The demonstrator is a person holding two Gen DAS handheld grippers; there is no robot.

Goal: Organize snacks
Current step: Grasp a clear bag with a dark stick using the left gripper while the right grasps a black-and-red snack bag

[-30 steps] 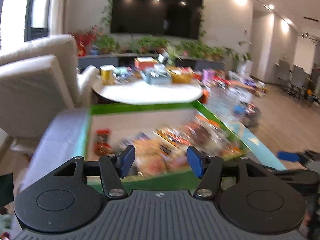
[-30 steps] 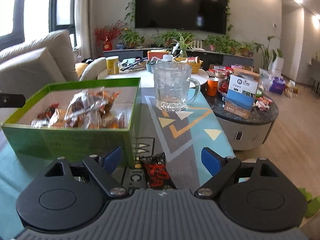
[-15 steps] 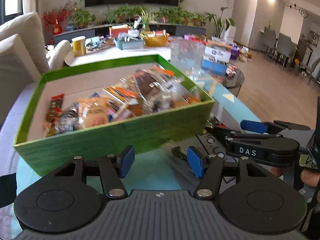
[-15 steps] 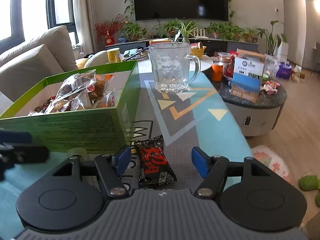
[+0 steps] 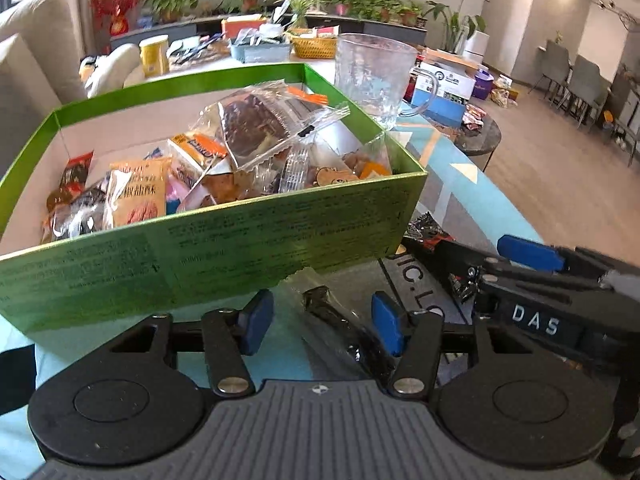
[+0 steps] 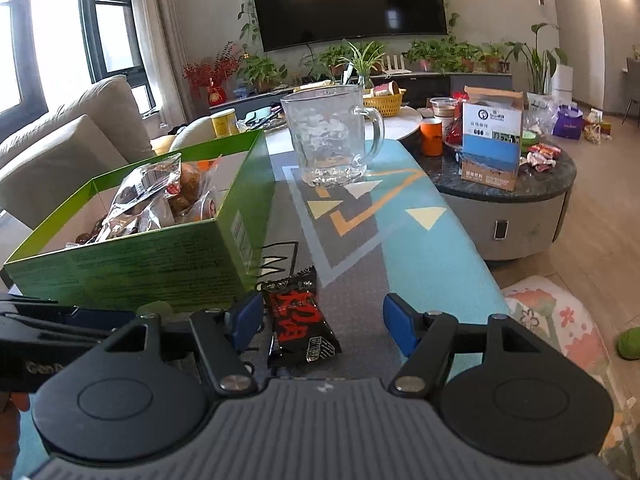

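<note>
Between the blue pads of my right hand-held gripper (image 6: 322,318), which stand apart and touch nothing, lies the black-and-red foil snack packet (image 6: 301,317) on the patterned teal-and-grey desk (image 6: 436,248), its long axis running away from me, closer to the left pad and just beside the near right corner of the green cardboard snack box (image 6: 160,264). My left hand-held gripper (image 5: 323,322), jaws just closing but still apart, straddles a clear crinkly wrapper with a dark strip (image 5: 340,320) at the box's front wall. Open room lies rightward; the clear glass mug (image 6: 332,136) stands well beyond.
</note>
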